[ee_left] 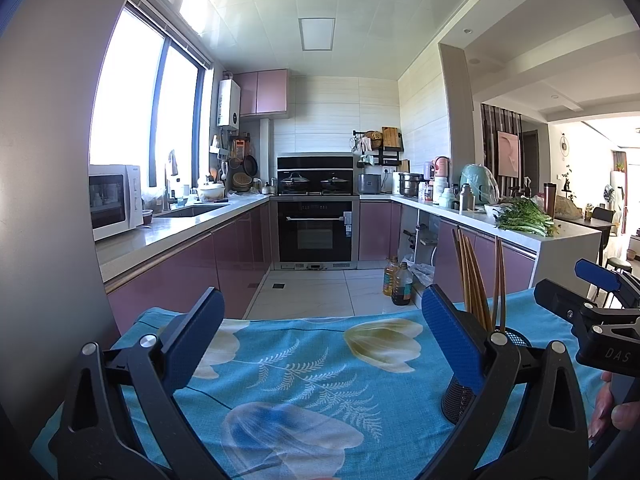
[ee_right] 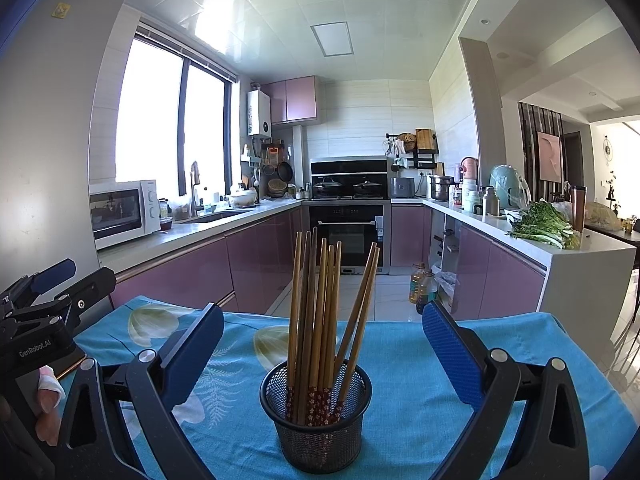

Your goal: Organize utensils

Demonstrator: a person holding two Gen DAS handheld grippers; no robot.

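A black mesh holder (ee_right: 316, 420) stands on the blue floral cloth (ee_right: 400, 380), with several wooden chopsticks (ee_right: 320, 312) upright in it. My right gripper (ee_right: 322, 344) is open and empty, its jaws wide on either side of the holder. In the left wrist view the holder (ee_left: 460, 396) and chopsticks (ee_left: 476, 280) sit partly hidden behind the right finger. My left gripper (ee_left: 320, 340) is open and empty over the cloth (ee_left: 304, 368), left of the holder. The right gripper also shows in the left wrist view (ee_left: 600, 304), and the left gripper in the right wrist view (ee_right: 52, 292).
The cloth-covered table ends at a far edge facing the kitchen floor. Oil bottles (ee_right: 422, 286) stand on the floor by the right counter (ee_right: 560, 252). Greens (ee_right: 544, 224) lie on that counter. A microwave (ee_right: 120, 212) sits on the left counter.
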